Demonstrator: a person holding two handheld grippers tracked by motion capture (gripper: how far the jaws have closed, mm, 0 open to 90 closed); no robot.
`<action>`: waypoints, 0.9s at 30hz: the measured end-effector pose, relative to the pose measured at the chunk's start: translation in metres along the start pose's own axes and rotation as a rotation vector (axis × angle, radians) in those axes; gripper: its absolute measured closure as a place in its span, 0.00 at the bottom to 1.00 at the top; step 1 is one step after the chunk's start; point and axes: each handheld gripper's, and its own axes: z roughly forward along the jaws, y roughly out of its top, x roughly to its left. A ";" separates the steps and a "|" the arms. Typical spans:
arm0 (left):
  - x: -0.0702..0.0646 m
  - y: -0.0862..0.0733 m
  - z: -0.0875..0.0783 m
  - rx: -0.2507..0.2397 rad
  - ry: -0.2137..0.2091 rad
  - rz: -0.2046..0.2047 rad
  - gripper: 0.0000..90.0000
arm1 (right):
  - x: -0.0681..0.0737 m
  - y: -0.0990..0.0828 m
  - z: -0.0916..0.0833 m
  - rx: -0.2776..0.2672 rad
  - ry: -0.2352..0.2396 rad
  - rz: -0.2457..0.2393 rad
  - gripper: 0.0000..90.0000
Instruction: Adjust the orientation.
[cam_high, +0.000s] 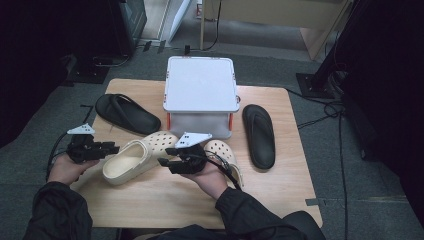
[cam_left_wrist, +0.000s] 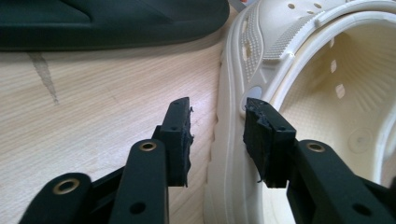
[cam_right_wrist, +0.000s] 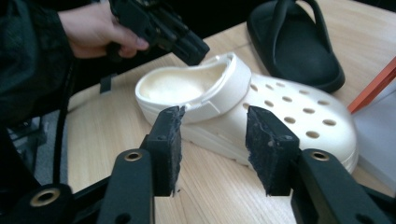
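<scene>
1. The work in hand looks like gathering shoes toward the box (cam_high: 201, 90), which stands lidded at the back of the counter (cam_high: 280, 180).
2. The cream clog (cam_high: 135, 155) lies on the counter in front of the box, its toe pointing toward it and its heel toward the left hand. In the right gripper view it sits flat on its sole (cam_right_wrist: 243, 109).
3. The left tool (cam_high: 107, 148) is at the clog's heel. In the left gripper view its jaws straddle the side wall (cam_left_wrist: 226, 140), one outside and one inside the shoe, with a gap showing on each side. I judge it released, not yet pinching.
4. The right tool (cam_high: 165, 157) hovers just beside the clog's near side. Its jaws stand apart with nothing between them, so it is released.
5. A second cream clog (cam_high: 222, 150) lies under the right hand, partly hidden.
6. Two black slippers lie apart: one (cam_high: 127, 114) left of the box, the other (cam_high: 259, 135) to its right.
7. Done so far, judging from the layout: nothing is lifted or packed, and the lid is still on.
8. Left: grip the clog, raise it, open the box, and deal with the other three shoes.
</scene>
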 end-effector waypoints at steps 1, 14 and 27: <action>-0.002 0.000 0.001 0.005 -0.010 0.005 0.72 | 0.001 -0.002 0.002 0.004 -0.001 0.003 0.64; -0.020 0.002 0.015 0.061 -0.162 0.033 0.71 | 0.001 -0.019 0.021 0.032 -0.006 0.031 0.56; -0.032 0.005 0.025 0.074 -0.218 0.053 0.72 | -0.011 -0.022 0.029 0.055 -0.045 0.067 0.58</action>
